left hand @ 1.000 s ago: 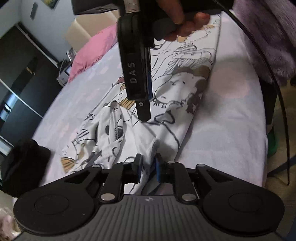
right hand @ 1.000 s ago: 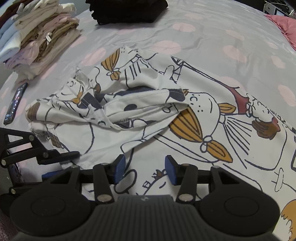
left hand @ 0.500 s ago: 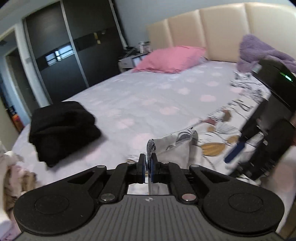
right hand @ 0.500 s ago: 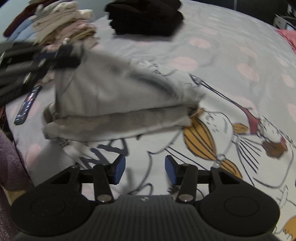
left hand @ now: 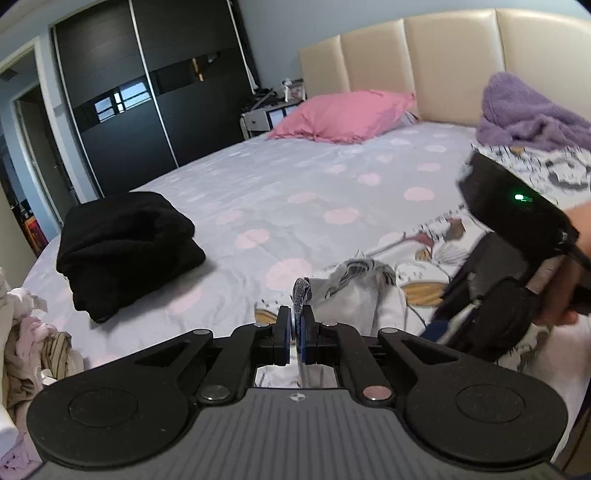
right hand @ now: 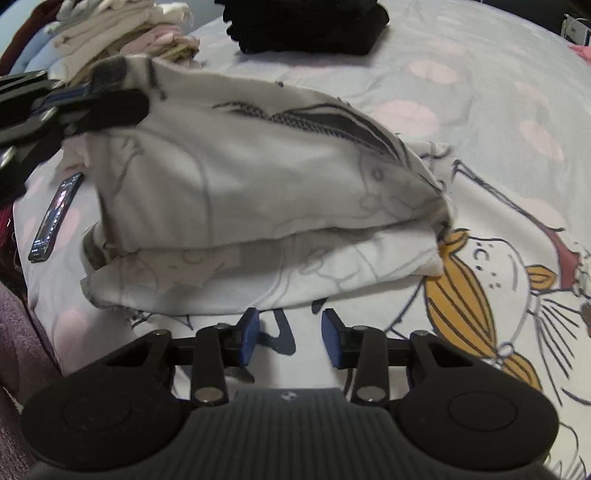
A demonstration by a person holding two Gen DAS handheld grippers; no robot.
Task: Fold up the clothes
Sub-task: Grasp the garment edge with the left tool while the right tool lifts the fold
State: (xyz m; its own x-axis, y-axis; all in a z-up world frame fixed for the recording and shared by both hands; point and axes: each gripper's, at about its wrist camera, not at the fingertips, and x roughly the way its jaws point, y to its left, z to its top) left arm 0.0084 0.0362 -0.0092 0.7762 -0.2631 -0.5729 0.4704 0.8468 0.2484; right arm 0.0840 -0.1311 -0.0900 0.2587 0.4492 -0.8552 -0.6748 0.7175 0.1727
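White cartoon-print garment (right hand: pixel 258 192) fills frame centre on bed (right hand: pixel 480 92); corner lifted at upper left, likely for fold-over. Left gripper (left hand: pixel 295 328) pinches that corner. Right gripper (right hand: pixel 288 338), jaws just narrowing, nothing between, hovers low centre, probably seeking hem. Phone (right hand: pixel 55 218) left edge.

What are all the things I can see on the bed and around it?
Cartoon-print garment: one, white with orange and dark drawings, spread on bed, one part lifted.
Black folded clothes: one pile, far side of bed.
Folded clothes stack: one, pale beige and pink, bed edge.
Phone: one, dark, on sheet.
Pillow: one, pink, by cream headboard.
Purple fluffy fabric: one, near headboard.
Wardrobe: one, black.
Bed sheet: grey, pink spots.
Left tongs: shut on garment.
Right tongs: open, just been closing, above garment.
Hand: one, holding right tongs.
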